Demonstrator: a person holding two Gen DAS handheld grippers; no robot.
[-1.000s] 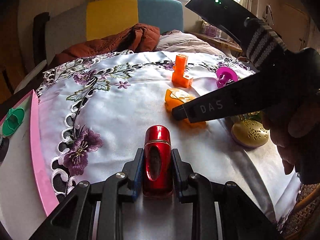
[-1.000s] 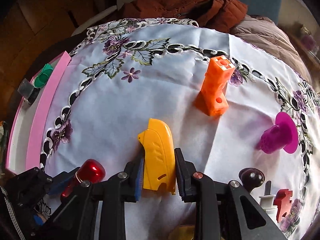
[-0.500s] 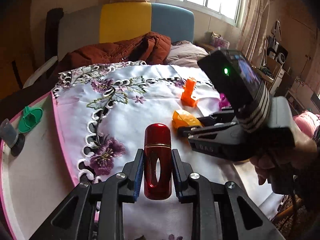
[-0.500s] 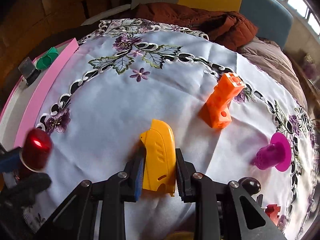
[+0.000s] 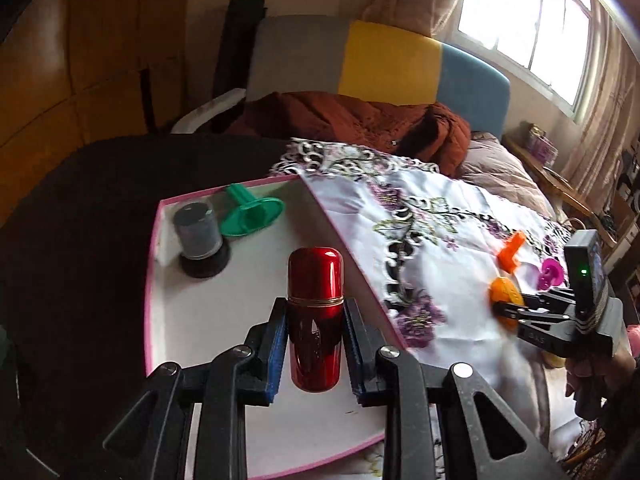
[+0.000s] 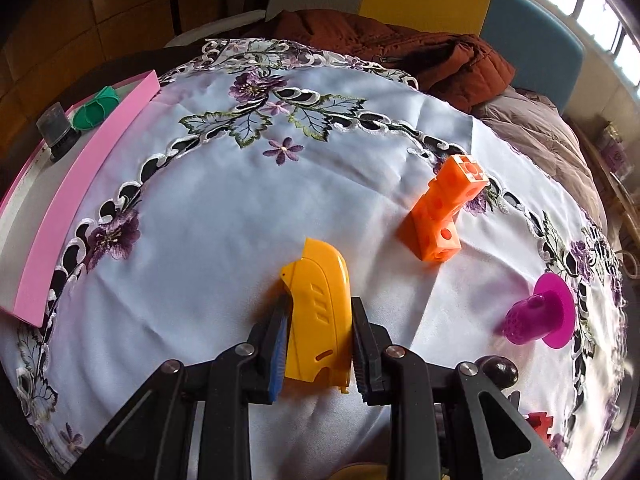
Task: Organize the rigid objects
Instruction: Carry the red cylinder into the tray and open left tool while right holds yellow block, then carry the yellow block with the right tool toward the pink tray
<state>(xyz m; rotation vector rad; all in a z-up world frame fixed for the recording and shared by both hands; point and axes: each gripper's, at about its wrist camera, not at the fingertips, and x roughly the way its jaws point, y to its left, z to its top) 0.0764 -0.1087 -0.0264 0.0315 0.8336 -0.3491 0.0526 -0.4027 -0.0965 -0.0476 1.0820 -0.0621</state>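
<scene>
**Two grippers, each clamped on one object, above a tray and an embroidered cloth**

The left gripper (image 5: 315,344) has its jaws drawn in narrow, pads pressing both sides of one red capsule-shaped canister (image 5: 315,316), held over the pink-rimmed tray (image 5: 224,312). The right gripper (image 6: 318,340) is likewise closed tight on one yellow plastic casing (image 6: 318,312), just above the white embroidered tablecloth (image 6: 208,216); whether the casing touches the cloth cannot be told.

Left wrist view only: the red canister, the tray's white floor, and the right gripper from outside with a person's hand (image 5: 592,376) on its handle. On the tray stand two items, one dark grey lidded jar (image 5: 198,236) and one green flanged piece (image 5: 250,212), just beside each other in the far corner.

Right wrist view only: one dark rounded knob (image 6: 500,370) and one red toothed piece (image 6: 538,424) near the lower right edge, both partly hidden by the gripper.

Both views: one orange perforated block (image 6: 444,208), one magenta flanged piece (image 6: 538,316), apart from each other on the cloth. A rust-coloured quilted jacket (image 6: 400,44) lies beyond the table.
</scene>
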